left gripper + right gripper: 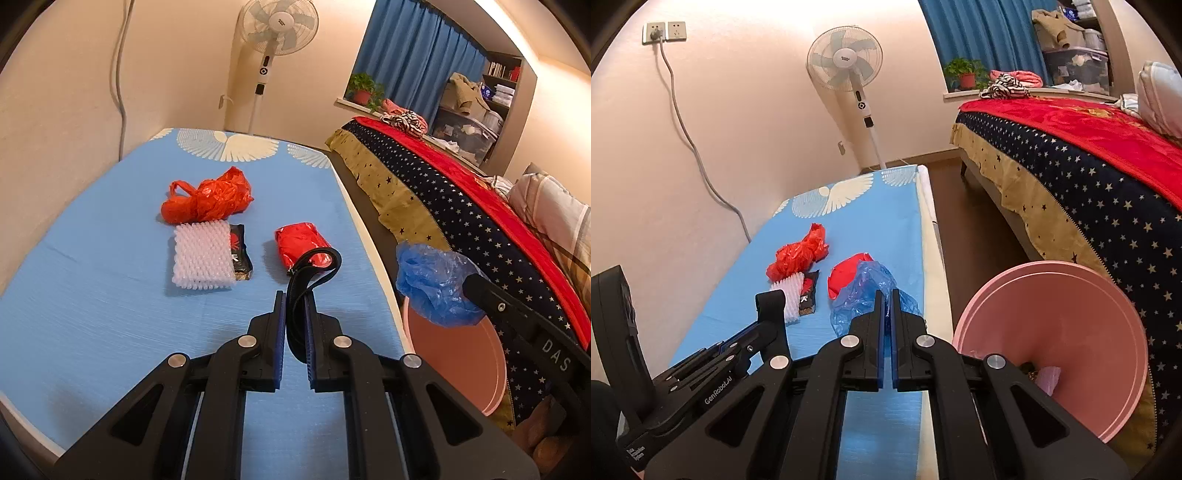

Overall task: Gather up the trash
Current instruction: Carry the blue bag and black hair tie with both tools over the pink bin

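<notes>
Trash already lies in the pink bin [1071, 317] beside the table [92, 295]. Left gripper [295, 306] pinches a black strap [306, 277]; right gripper [888, 302] pinches a blue bag [864, 291]. Orange bag [210, 195], foam net [201, 254], black wrapper [242, 254] and red pouch [299, 242] remain on the table.

Foam net [202, 254] on table [92, 295], crumpled bag [210, 195] behind it, basin [1056, 343] right of table, beside bed [1089, 177]

Being counted: two grippers, left gripper [294, 295] and right gripper [888, 295] | one orange bag [208, 195] | one red bundle [301, 243] | one blue bag [434, 282] | one foam net [203, 254] | one black wrapper [242, 251] | one black strap [314, 266] | one pink bin [1067, 332] | one fan [279, 26]
</notes>
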Motion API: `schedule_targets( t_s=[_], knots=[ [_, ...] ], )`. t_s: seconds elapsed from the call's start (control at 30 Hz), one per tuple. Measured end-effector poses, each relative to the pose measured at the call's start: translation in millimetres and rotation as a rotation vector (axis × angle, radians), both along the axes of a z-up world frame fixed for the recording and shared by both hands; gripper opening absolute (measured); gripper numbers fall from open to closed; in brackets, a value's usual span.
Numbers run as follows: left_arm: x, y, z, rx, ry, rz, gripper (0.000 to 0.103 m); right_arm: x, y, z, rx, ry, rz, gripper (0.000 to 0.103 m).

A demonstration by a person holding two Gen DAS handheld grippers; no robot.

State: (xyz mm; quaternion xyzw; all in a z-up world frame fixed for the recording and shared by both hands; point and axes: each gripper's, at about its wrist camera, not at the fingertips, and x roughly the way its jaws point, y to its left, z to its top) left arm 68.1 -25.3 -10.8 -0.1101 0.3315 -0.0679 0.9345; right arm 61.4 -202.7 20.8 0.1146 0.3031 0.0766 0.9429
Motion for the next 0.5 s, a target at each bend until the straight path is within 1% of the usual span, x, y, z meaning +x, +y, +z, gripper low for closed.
schedule_targets(
  t_s=[0.23,0.5],
  knots=[
    [-5.5,-2.8,3.5,0.012,-0.021,-0.006,0.009,-6.4,-3.6,5.6,0.000,-0.012,-0.007,0.002],
    [-7.0,-2.3,3.5,0.011,-0.026,-0.006,0.009,-4.7,-7.6,5.0,0.003,-0.009,-0.018,0.002]
  ],
)
